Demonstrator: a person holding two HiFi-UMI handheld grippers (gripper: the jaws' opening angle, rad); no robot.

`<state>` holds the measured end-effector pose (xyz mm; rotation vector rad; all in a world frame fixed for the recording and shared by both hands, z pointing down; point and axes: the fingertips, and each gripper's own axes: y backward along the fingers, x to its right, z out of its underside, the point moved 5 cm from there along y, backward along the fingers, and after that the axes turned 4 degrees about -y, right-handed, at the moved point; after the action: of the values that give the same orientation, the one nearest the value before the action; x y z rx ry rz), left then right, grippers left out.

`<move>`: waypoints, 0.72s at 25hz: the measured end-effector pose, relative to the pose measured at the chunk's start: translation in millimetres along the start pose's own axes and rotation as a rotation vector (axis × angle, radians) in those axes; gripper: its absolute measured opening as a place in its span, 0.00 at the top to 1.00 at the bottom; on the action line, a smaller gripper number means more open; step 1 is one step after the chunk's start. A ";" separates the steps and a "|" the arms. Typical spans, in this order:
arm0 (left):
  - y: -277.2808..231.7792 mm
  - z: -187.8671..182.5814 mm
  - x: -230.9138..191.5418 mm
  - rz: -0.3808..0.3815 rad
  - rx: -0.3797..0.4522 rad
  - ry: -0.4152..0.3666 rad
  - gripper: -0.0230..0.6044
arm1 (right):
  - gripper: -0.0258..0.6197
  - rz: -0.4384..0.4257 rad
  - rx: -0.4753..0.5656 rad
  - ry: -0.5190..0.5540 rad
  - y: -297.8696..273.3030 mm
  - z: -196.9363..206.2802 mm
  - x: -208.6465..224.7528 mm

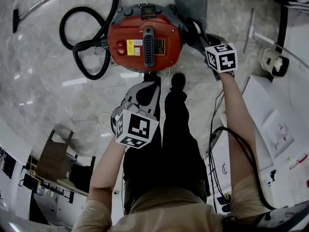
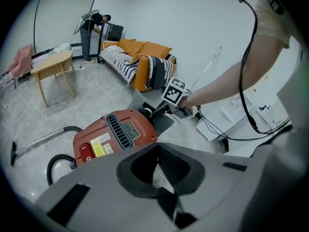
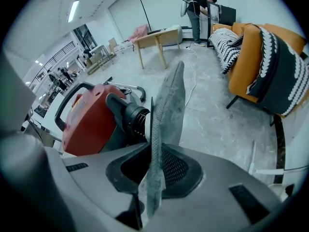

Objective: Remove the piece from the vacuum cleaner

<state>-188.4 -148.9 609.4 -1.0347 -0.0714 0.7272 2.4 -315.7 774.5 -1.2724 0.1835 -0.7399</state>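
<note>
Your right gripper point(image 3: 154, 151) clamps the flat grey filter piece point(image 3: 170, 100) edge-on between its fingers, just beside the red vacuum cleaner point(image 3: 87, 120). Your left gripper point(image 2: 155, 170) hangs closed and empty.

The room is bright and evenly lit from overhead; 1 ceiling strip light point(image 3: 73, 11) glows white in the right gripper view. The polished floor point(image 1: 53, 95) throws back pale streaks of glare in the head view, and what shadows fall on it are faint and soft-edged. My own legs read as a near-black mass there, with little detail. Both gripper views bend hard at the rim and fall to black in all 4 corners. Close to the lens, my left claw point(image 2: 161, 190) and right claw point(image 3: 150, 197) are soft and out of focus. So is the lower end of the piece point(image 3: 169, 105); the far room is sharper.
</note>
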 end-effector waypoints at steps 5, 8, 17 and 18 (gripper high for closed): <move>0.2 0.5 -6.0 -0.004 0.003 0.009 0.96 | 0.88 0.004 -0.007 0.046 -0.4 -0.5 0.8; 1.1 0.3 -8.6 -0.004 0.003 0.020 0.96 | 0.88 0.022 0.003 0.041 0.5 -1.0 -0.4; 5.4 2.7 -17.6 -0.018 -0.011 0.004 0.96 | 0.89 -0.169 -0.055 -0.307 0.3 1.2 7.4; 5.4 2.7 -17.4 -0.019 -0.012 0.000 0.96 | 0.89 -0.189 -0.095 -0.278 0.4 -0.6 7.3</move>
<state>-205.6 -155.3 611.3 -1.0438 -0.0853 0.7108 7.8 -320.5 775.9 -1.4821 -0.1310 -0.7125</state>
